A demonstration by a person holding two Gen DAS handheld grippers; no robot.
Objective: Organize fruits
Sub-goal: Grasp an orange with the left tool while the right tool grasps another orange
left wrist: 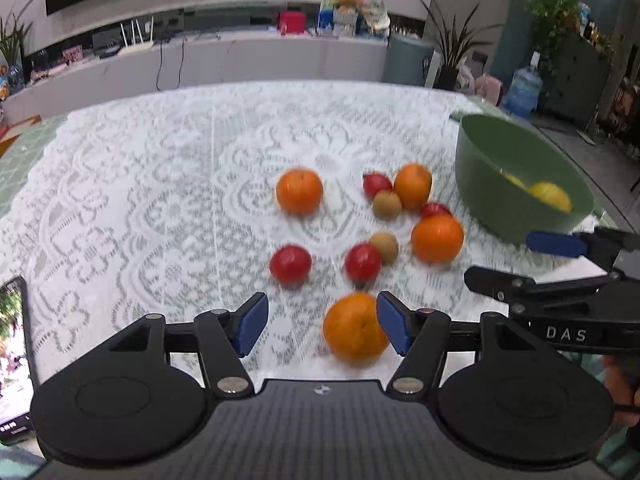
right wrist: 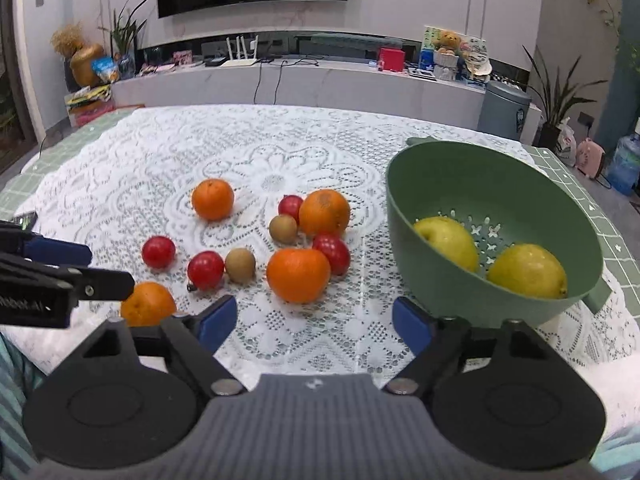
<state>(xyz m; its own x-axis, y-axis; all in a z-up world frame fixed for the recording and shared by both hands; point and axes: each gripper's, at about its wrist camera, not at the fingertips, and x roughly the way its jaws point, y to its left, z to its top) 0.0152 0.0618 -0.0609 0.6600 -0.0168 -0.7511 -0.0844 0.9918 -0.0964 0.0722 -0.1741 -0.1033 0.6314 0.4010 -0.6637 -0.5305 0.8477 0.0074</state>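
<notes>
Loose fruit lies on the white lace cloth (right wrist: 280, 148): several oranges, several small red fruits (right wrist: 159, 252) and two brown ones (right wrist: 240, 265). A green colander bowl (right wrist: 420, 276) at the right holds two yellow fruits (right wrist: 528, 272). My left gripper (left wrist: 322, 324) is open around the nearest orange (left wrist: 354, 328). That orange sits close to the right pad, with a wide gap to the left pad. My right gripper (right wrist: 316, 324) is open over bare cloth, just short of a big orange (right wrist: 298, 275), with the bowl to its right. Each gripper shows at the edge of the other's view: left gripper (right wrist: 110, 268), right gripper (left wrist: 520, 262).
A phone (left wrist: 12, 352) lies at the table's left edge. Green checked cloth shows beyond the lace at the sides. Behind the table stand a long low counter (right wrist: 300, 80) with clutter, a grey bin (right wrist: 504, 110) and potted plants.
</notes>
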